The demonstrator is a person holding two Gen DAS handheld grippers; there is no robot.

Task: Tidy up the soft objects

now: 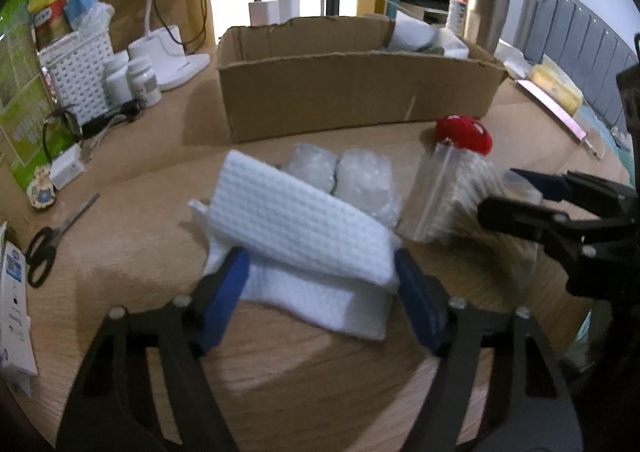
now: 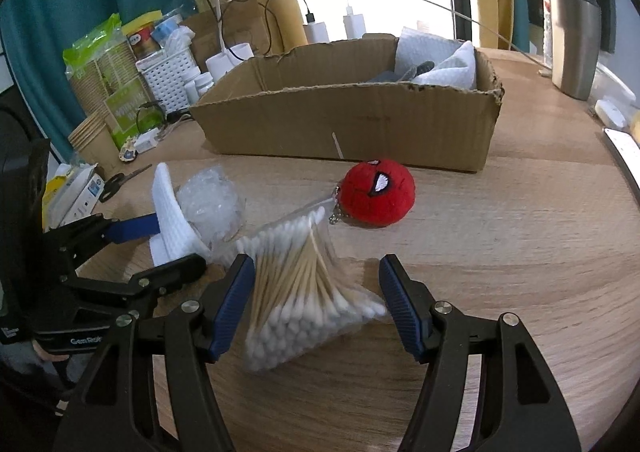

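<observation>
A folded white cloth [image 1: 296, 236] lies on the wooden table between the open jaws of my left gripper [image 1: 320, 288]; it also shows in the right wrist view [image 2: 170, 219]. Behind it sit two clear bubble-wrap bundles [image 1: 340, 175]. A clear bag of cotton swabs [image 2: 304, 284] stands between the open jaws of my right gripper [image 2: 316, 304], leaning against the left pad. A red Spider-Man plush ball [image 2: 378, 197] with a key chain lies behind the bag. An open cardboard box [image 2: 348, 119] behind holds white cloths [image 2: 448, 67].
Scissors [image 1: 48, 240] lie at the left. A white basket [image 1: 80, 71], pill bottles [image 1: 132, 79], a lamp base [image 1: 176, 59] and paper cups [image 2: 92, 139] crowd the back left. A steel tumbler [image 2: 574, 47] and water bottle stand at the back right.
</observation>
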